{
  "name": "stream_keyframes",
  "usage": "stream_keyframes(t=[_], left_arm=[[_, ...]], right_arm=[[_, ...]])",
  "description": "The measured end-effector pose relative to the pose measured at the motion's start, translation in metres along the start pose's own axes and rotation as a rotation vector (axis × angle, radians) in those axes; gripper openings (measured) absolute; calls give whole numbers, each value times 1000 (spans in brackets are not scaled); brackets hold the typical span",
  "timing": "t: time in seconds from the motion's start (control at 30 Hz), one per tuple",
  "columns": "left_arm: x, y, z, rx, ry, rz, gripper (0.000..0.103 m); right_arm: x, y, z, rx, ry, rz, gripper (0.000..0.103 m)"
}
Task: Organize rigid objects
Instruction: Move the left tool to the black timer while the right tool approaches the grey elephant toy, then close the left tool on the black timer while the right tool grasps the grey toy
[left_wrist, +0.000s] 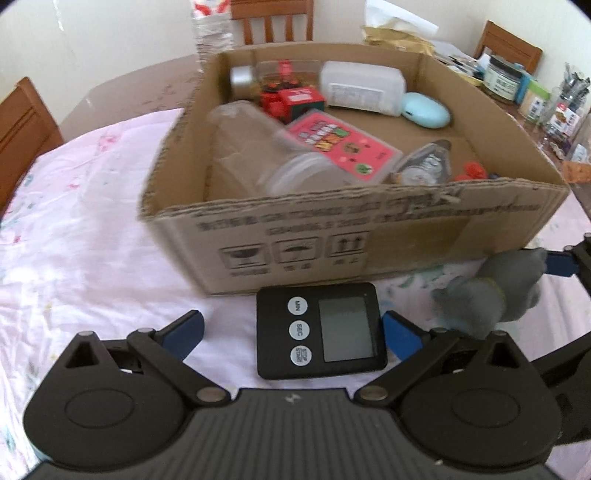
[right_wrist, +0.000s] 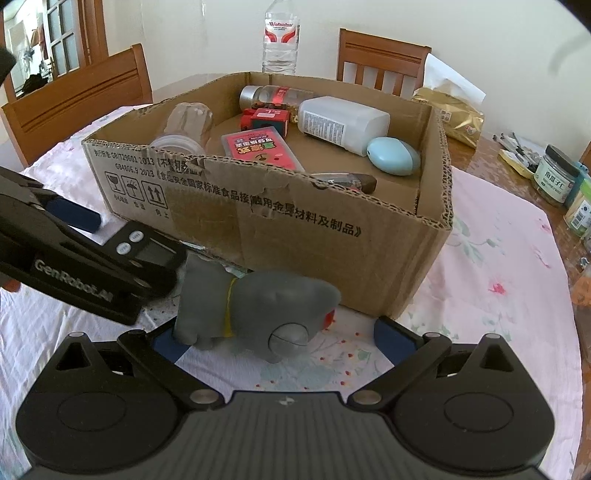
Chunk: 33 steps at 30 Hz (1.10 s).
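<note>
A black digital timer lies flat on the pink cloth just in front of the cardboard box. My left gripper is open with a blue pad on each side of the timer; the right pad is close to its edge. A grey toy animal stands in front of the box, to the right of the timer. My right gripper is open around the toy, whose rear rests against the left pad. Inside the box lie a clear jar, a pink case and a white bottle.
The box also holds a red toy and a light blue oval case. A water bottle and wooden chairs stand behind the table. A gold bag and jars crowd the right side.
</note>
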<state>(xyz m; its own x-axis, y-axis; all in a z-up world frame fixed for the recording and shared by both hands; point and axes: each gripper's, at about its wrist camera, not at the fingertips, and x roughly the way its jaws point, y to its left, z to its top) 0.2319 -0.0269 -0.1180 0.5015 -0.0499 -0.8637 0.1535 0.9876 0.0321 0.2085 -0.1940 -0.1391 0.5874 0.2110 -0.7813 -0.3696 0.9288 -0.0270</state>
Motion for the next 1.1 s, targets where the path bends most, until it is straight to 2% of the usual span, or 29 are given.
stream_keyframes(t=[0.13, 0.2, 0.27, 0.37, 0.67, 0.83, 1.1], left_arm=[[-2, 3, -3, 16, -10, -9, 100], [-4, 1, -3, 23, -22, -27, 93], [-7, -2, -2, 23, -30, -50, 79], [-10, -7, -2, 30, -32, -53, 70], [-12, 6, -7, 20, -23, -44, 70], [-13, 14, -9, 9, -20, -38, 70], [-14, 17, -11, 0, -26, -33, 70]], right_arm=[[0, 0, -1, 1, -7, 0, 103], [-1, 0, -3, 3, -13, -1, 103], [-1, 0, -3, 6, -18, -3, 103], [-1, 1, -3, 9, -17, -5, 103], [0, 4, 2, 25, 15, -17, 103], [2, 16, 7, -1, 34, 6, 102], [-5, 19, 17, 18, 30, -11, 86]])
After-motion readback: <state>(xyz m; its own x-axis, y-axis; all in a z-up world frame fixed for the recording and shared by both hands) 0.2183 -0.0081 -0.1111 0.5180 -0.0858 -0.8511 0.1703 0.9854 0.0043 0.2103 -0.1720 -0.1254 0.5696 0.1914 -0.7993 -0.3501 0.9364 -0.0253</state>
